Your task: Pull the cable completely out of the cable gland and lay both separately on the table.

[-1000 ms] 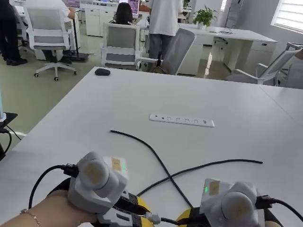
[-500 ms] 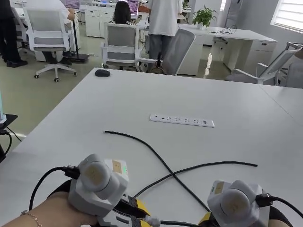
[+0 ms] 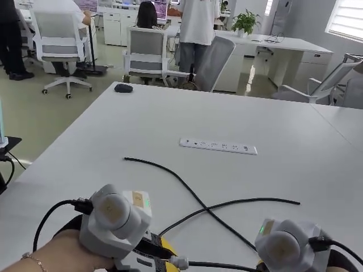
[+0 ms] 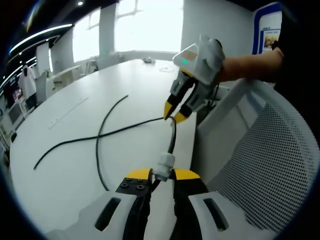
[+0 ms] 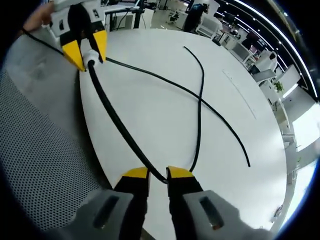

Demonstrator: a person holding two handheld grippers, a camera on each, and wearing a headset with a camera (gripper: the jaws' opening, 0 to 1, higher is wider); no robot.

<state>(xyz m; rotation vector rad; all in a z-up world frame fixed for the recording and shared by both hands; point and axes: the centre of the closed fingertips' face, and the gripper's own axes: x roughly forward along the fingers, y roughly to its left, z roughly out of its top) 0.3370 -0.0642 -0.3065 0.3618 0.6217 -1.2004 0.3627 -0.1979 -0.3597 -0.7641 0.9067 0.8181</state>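
Cable point(image 3: 207, 209) and cable gland point(image 3: 179, 262) are joined. In the head view the black cable lies on the white table point(image 3: 170, 119) and crosses over itself. One part runs into the small white cable gland near the bottom edge. The left gripper point(image 3: 170, 258) holds the cable gland between its yellow tips. The right gripper point(image 3: 261, 265) is low on the right, and from here I cannot tell how its tips stand. A power strip point(image 3: 218, 145) and a mouse point(image 3: 123, 88) lie farther back.

In the left gripper view, the left gripper point(image 4: 161, 175) is closed on the cable gland point(image 4: 164, 165), near the table's edge. The cable point(image 4: 172, 137) comes out of it and goes up to the right gripper point(image 4: 174, 114), which pinches it. A mesh chair point(image 4: 260, 145) is on the right.

In the right gripper view, the right gripper point(image 5: 157, 175) is squeezed tight onto the cable point(image 5: 115, 117). The cable runs from there to the cable gland point(image 5: 90, 57), held in the left gripper point(image 5: 87, 50).
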